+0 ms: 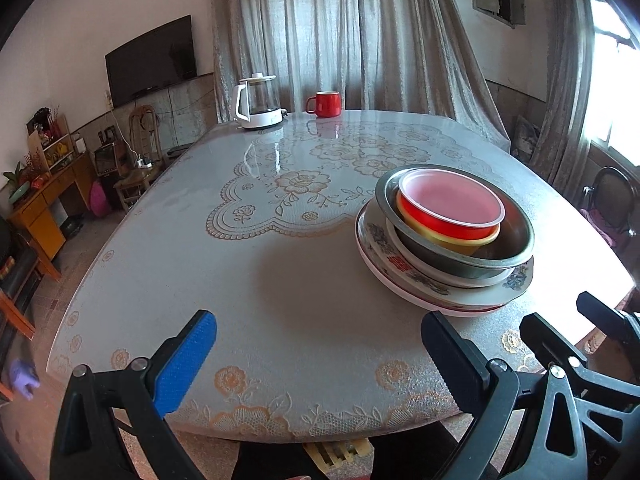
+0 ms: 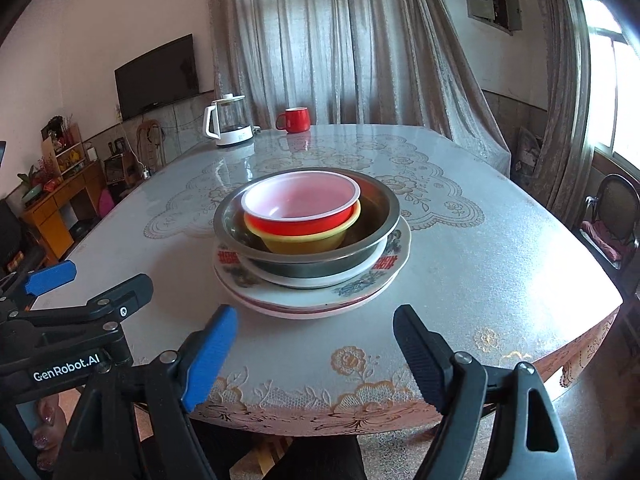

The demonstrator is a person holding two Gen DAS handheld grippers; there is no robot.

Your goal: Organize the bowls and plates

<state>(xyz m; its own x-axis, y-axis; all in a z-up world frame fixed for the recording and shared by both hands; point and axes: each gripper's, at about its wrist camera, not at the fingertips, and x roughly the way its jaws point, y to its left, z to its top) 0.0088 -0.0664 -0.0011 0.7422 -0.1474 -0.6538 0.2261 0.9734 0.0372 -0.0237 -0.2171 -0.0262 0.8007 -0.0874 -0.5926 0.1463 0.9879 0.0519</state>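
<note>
While both grippers, left (image 1: pixel 318 354) and right (image 2: pixel 314 346), hover with jaws apart, the nested stack (image 2: pixel 310 236) sits near on the table (image 2: pixel 480 248); plates look fragile, so grip rims.

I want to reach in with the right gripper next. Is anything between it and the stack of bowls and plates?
Nothing visible. The right gripper is open, and only bare table lies between it and the stack. The left gripper sits off to the left, clear of that path.
</note>
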